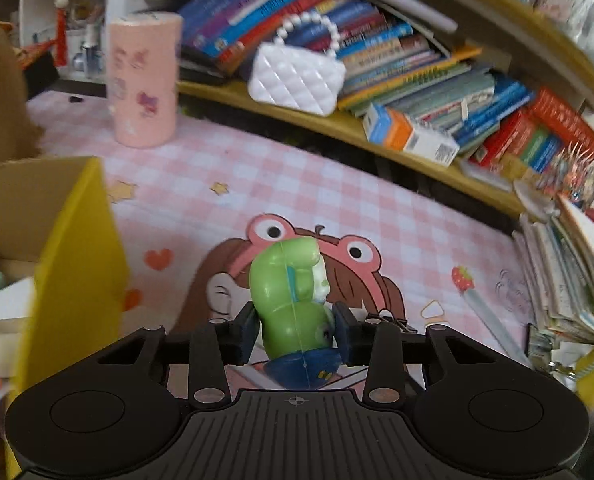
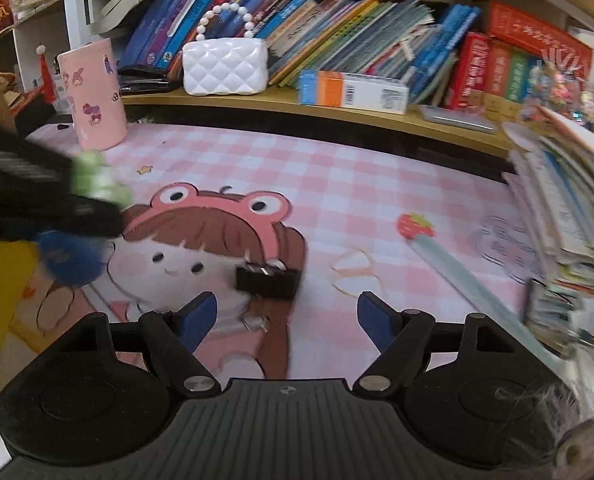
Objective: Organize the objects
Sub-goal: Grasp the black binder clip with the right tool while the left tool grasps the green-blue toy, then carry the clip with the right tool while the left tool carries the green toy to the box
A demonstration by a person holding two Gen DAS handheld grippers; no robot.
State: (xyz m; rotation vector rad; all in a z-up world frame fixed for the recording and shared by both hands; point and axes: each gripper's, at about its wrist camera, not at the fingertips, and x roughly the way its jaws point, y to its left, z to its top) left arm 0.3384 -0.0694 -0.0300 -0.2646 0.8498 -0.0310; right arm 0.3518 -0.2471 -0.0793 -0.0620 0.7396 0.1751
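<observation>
Pinks, greens, yellow

Pink-and-white checked mat point(image 2: 377, 184) with frog-hat girl print; green toy point(image 1: 293, 300), blue base, lower centre; yellow box point(image 1: 77, 260) at left; pink cylinder point(image 1: 145, 80) upper left; white quilted purse point(image 2: 225, 66).

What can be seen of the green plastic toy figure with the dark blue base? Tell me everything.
The green plastic toy figure with the dark blue base is glossy moulded plastic with a seam down its middle, a rounded green body, a paler face part on its right side and small yellow marks on the base. It stands roughly upright, tilted slightly, clamped low on its body between the blue pads of the left gripper, above the pink checked mat. The right wrist view shows it only as a blur.
</observation>
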